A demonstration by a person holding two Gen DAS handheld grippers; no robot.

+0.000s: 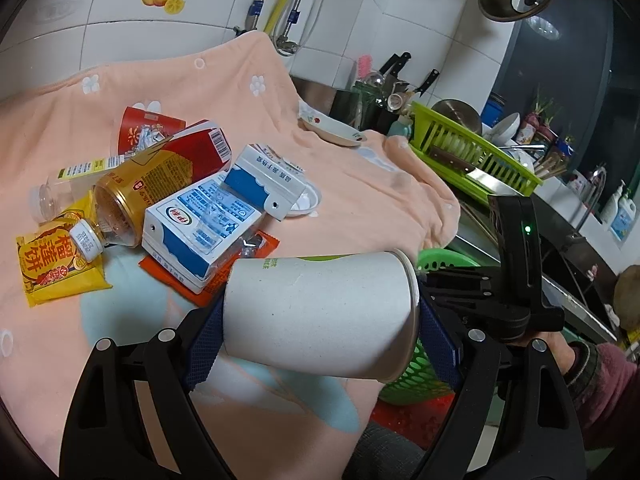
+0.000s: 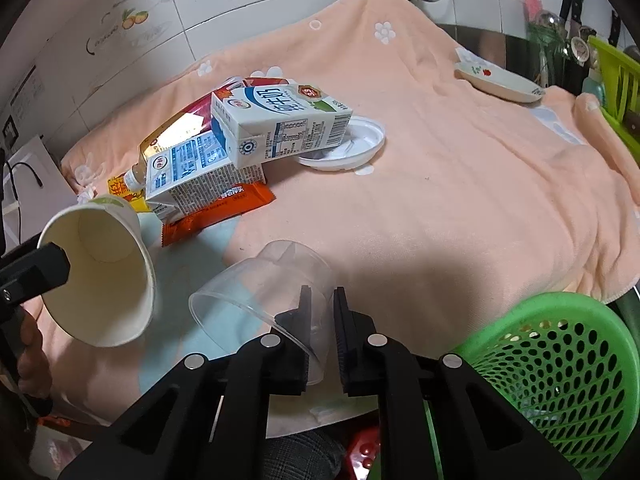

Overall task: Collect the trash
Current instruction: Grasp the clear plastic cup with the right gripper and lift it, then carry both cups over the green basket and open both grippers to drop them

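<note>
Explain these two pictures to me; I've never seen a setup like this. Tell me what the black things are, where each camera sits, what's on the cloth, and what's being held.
There is no robot: a person holds a two-finger black gripper in each hand, and each carries a wide-angle camera looking along its fingers.

In the left view, the left gripper grips a white paper cup lying sideways.

In the right view, the right gripper is pinched on the wall of a clear plastic cup.

On the peach towel lie milk cartons, an orange wrapper, a white lid and a small dish. A green basket waits at the edge.
</note>
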